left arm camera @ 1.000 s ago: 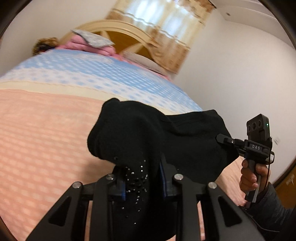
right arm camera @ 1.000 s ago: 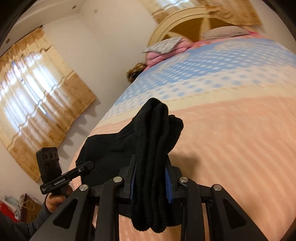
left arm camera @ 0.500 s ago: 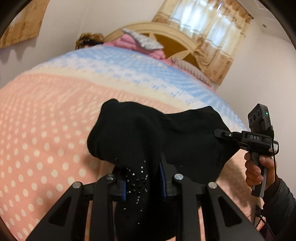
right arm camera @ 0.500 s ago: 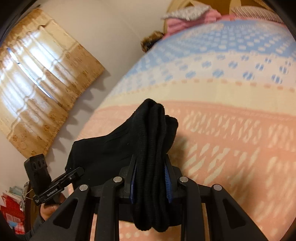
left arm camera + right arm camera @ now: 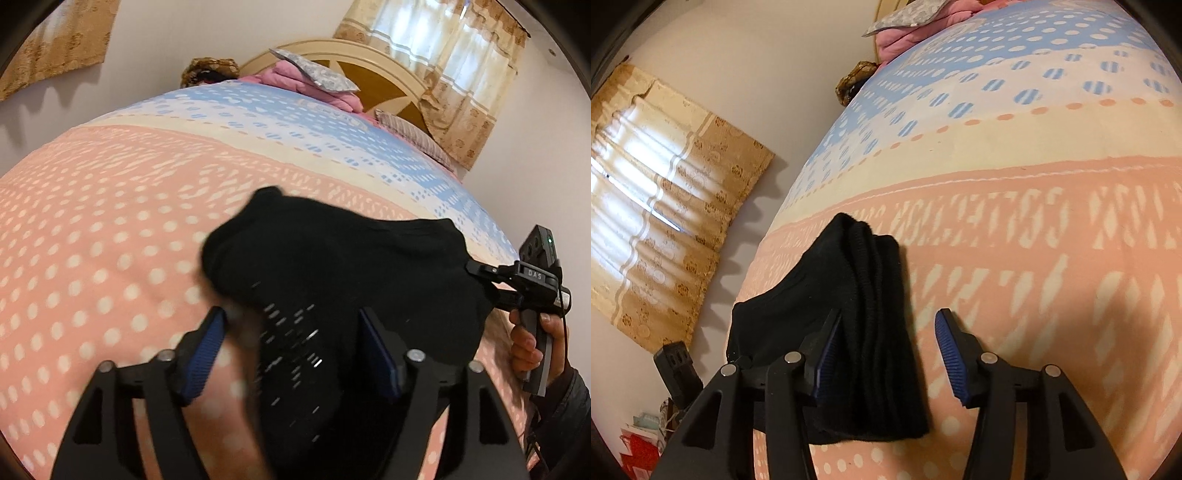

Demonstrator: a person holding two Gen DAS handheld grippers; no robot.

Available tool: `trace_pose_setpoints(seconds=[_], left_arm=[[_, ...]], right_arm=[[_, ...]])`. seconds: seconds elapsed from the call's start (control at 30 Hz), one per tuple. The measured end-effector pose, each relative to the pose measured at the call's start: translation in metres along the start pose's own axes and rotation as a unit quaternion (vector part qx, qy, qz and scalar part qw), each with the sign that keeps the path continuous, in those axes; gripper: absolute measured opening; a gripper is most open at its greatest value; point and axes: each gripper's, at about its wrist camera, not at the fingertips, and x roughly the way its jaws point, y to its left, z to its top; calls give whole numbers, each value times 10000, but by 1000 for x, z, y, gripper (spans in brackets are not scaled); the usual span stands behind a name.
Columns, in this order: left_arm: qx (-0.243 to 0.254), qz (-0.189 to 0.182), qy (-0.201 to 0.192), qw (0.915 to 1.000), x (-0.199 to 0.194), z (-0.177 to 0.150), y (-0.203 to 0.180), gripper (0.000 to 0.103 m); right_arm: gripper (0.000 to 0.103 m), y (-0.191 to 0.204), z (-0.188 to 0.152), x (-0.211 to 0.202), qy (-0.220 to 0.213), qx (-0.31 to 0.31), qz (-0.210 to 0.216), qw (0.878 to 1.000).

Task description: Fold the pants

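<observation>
Both tools have just been opening. The left tool (image 5: 291, 347) stands wide, the black pants (image 5: 343, 273) loose between its pads. The right tool (image 5: 888, 354) is parted, cloth against one pad only. The pants lie bunched on the bed (image 5: 92, 229). Back both tools out low and straight so nothing snags. Pink bedding (image 5: 306, 79) sits at 12 o'clock, well apart; nothing obstructs.

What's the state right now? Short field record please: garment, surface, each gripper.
garment: black pants, bunched in folds, lying on the bed
surface: bedspread, pink with white dots
left gripper: jaws have just been opening, pants between them, pads not pressing
right gripper: jaws have just been opening, pants edge beside one pad, not clamped
</observation>
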Motion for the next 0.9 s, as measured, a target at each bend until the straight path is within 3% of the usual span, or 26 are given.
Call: trace_pose_setpoints(seconds=[0.33,0.5,0.7,0.9], left_arm=[[136,397,6,9991,-14,-8,5,85],[495,812,-237,9952,-39,-13,-11,85],[681,758,-456,9938,-70,-21,-30,85],[870,635,-689,9918,-110,-27,-50,85]], right_arm=[[56,-8,-11,-31,-321,125,-338,9988],[56,-2,-24,-65,-838,-23,-748,9937],[56,14,-53,-94,-1140,-254,-1136,9866],[59,63,-100,-134,-1536,-703,-1324,9767]])
